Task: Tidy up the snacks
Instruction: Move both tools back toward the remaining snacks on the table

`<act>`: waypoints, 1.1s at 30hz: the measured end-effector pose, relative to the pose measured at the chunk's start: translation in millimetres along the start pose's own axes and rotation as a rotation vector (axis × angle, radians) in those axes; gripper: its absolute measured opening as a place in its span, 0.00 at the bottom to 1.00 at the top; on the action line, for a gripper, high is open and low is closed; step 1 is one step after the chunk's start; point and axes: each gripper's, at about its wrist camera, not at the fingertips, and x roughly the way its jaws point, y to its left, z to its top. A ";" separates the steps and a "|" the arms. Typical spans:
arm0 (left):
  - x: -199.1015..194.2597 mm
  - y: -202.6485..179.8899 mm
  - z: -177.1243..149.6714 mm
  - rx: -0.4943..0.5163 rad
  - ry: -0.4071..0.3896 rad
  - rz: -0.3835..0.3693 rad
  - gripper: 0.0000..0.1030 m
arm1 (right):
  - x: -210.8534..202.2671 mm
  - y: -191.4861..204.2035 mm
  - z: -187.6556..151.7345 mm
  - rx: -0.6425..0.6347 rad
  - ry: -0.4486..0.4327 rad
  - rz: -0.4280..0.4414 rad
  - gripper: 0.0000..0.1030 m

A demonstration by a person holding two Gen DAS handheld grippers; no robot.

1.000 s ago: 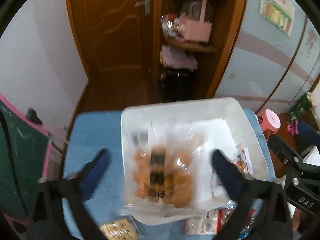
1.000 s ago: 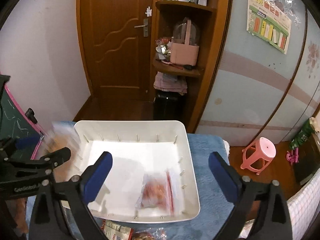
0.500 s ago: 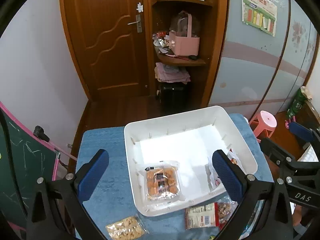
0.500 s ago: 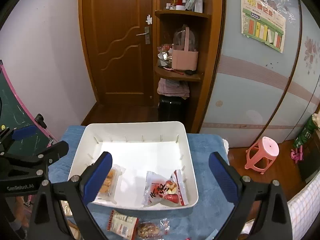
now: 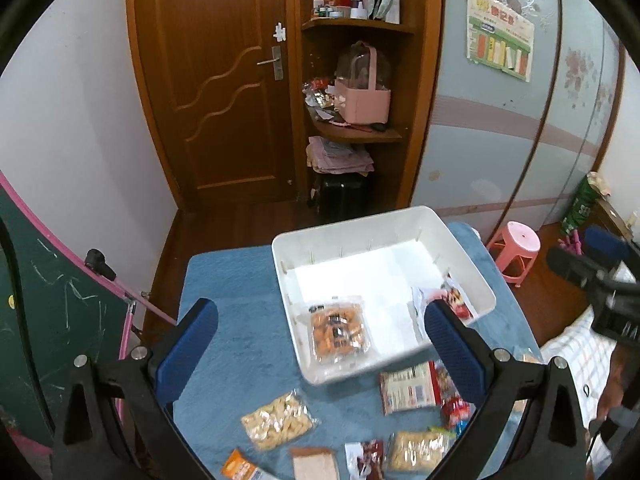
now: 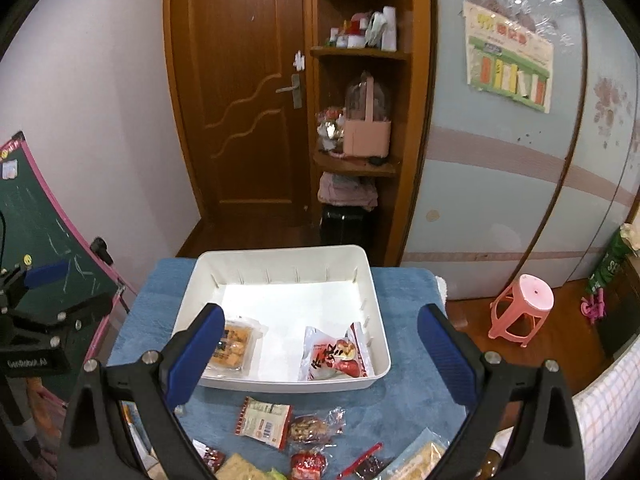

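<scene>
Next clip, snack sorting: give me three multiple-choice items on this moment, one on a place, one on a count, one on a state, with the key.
1. Where does the orange-snack packet lie?
A. in the white bin
B. on the pink stool
C. on the wooden shelf

2. How many packets are inside the bin?
A. none
B. two
C. five

3. How is the left gripper?
A. shut on a packet
B. open, holding nothing
C. out of view

Key:
1 A: the left wrist view shows it on the bin floor, at the near left corner.
2 B: the right wrist view shows that packet and a red-and-white packet, nothing else.
3 B: its blue fingers stand wide apart with nothing between them; the right gripper is likewise open.
</scene>
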 end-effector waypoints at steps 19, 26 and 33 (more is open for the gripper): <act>-48.1 49.0 -93.4 -0.100 0.120 0.131 1.00 | -53.0 56.2 -53.5 -0.101 0.013 0.128 0.95; -28.6 65.7 -141.7 -0.176 0.208 0.120 0.96 | -41.3 85.9 -94.8 -0.149 0.058 0.155 0.95; -29.0 74.8 -175.9 -0.278 0.183 0.101 0.96 | -27.7 96.0 -127.8 -0.093 0.068 0.146 0.95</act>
